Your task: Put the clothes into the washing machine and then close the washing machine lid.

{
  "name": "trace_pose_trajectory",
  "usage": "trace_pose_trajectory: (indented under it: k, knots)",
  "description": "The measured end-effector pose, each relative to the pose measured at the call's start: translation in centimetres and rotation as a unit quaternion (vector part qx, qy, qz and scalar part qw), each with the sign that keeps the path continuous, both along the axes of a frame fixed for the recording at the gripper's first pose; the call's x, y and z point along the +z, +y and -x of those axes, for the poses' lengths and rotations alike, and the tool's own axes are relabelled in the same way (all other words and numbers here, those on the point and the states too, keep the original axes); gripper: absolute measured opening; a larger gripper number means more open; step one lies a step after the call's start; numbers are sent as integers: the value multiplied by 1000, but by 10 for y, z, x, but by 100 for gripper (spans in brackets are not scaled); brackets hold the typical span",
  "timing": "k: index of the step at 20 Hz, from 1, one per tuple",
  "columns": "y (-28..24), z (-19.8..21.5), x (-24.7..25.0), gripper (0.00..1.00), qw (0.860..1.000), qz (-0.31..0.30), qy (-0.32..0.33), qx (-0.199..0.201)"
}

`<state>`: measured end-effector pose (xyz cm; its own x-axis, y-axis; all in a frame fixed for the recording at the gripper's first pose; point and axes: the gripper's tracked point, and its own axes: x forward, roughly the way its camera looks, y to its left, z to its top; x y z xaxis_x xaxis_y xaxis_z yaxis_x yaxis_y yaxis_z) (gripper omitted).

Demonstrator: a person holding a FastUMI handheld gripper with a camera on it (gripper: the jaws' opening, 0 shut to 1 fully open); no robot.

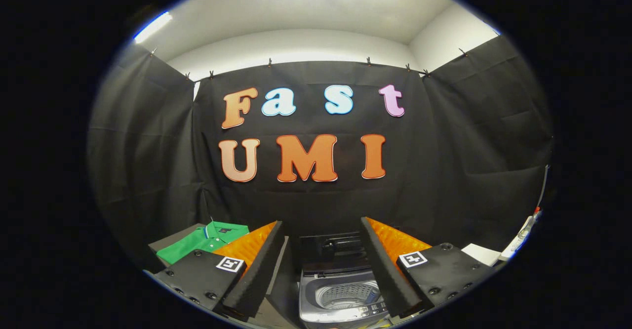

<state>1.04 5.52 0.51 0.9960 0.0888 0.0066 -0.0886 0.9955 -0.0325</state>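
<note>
A small grey top-loading washing machine (pixel 340 289) stands below and between my two fingers, its lid (pixel 335 245) raised at the back and its drum (pixel 348 294) showing. A folded green polo shirt (pixel 205 240) lies on a grey surface (pixel 170 242), beyond my left finger (pixel 256 265). My gripper (pixel 321 230) hangs above all this with its orange and black fingers wide apart and nothing between them. The right finger (pixel 390 265) overlaps the machine's right side.
Black cloth walls close the booth at the back and on both sides. A white object (pixel 481 254) and a bottle-like thing (pixel 524 230) sit past the right finger near the right wall.
</note>
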Motion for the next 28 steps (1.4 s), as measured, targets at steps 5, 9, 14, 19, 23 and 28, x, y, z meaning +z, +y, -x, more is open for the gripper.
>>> trace_pose_trajectory:
  k: [5,9,14,19,23,28]
  knots:
    - [56,-21,21,98,999,-3,-12,48]
    - [141,-43,21,98,992,-10,-8,123]
    - [245,-63,-14,98,978,-23,42,205]
    - [307,-83,-56,98,970,-21,95,221]
    - [329,-95,-93,99,970,-16,140,198]
    - [341,-98,-149,99,961,-13,219,167]
